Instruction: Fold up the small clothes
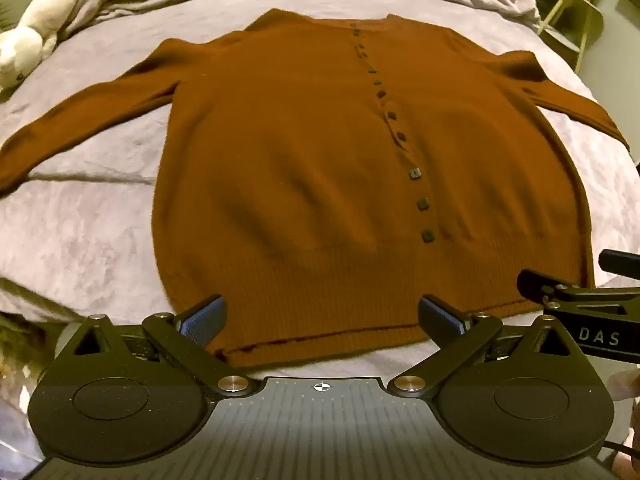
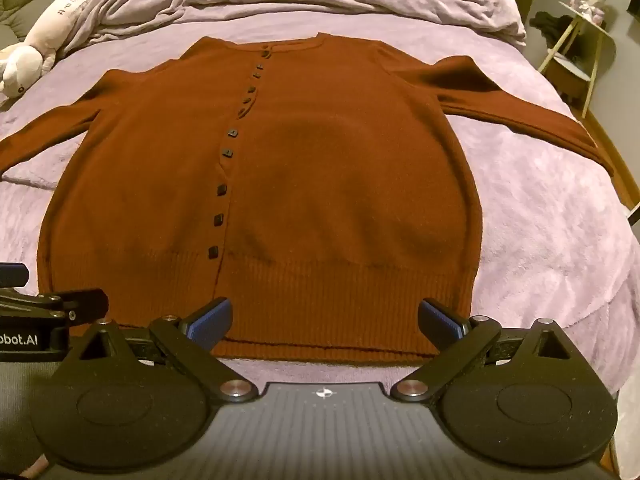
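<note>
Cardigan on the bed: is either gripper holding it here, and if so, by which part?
Nothing is held. The left gripper and right gripper are both wide open above the hem of the brown cardigan, which lies flat and unfolded.

Left gripper (image 1: 322,318) fingers spread wide, right gripper (image 2: 324,320) likewise, both apparently empty, tilted downward

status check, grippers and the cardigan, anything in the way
Left gripper open, right gripper open, both empty above the hem. Cardigan flat on bed, buttoned, sleeves spread, unfolded. Nothing on it; plush toy off aside.
</note>
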`<move>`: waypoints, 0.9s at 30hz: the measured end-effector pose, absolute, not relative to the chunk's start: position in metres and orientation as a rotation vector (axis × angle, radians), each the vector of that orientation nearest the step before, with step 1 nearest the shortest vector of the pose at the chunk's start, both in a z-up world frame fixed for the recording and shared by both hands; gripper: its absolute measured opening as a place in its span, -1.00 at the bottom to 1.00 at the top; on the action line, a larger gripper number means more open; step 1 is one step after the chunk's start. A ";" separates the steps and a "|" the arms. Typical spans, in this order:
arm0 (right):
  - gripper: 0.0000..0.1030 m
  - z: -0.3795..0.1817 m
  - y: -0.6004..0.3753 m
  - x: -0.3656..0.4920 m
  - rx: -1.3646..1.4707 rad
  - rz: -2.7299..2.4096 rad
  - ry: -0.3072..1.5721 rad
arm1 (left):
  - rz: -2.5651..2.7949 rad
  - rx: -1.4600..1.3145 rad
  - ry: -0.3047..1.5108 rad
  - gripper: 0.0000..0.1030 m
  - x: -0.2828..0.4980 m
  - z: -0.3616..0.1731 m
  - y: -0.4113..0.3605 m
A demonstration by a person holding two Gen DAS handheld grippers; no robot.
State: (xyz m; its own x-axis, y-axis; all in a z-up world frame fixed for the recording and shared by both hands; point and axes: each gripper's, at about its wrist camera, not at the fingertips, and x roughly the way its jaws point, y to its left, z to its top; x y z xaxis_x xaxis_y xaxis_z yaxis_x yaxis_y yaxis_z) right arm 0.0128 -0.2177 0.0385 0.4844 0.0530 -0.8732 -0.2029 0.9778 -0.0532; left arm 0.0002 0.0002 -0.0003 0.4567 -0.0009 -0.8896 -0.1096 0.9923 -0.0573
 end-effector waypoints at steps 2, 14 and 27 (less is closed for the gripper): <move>0.92 0.039 -0.218 0.012 -0.160 0.153 1.048 | 0.058 -0.121 1.102 1.00 0.001 -0.001 0.001; 0.92 0.040 -0.217 0.011 -0.153 0.156 1.045 | 0.055 -0.112 1.103 1.00 0.000 -0.004 -0.003; 0.92 0.041 -0.215 0.011 -0.157 0.159 1.043 | 0.057 -0.118 1.106 1.00 0.001 -0.004 -0.001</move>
State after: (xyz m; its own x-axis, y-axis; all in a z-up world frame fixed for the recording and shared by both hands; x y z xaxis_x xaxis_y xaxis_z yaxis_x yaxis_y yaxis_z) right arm 0.0106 -0.2155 0.0406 0.4939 0.0564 -0.8677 -0.2052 0.9773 -0.0533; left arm 0.0008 -0.0009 -0.0035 0.4475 -0.0129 -0.8942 -0.1045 0.9923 -0.0666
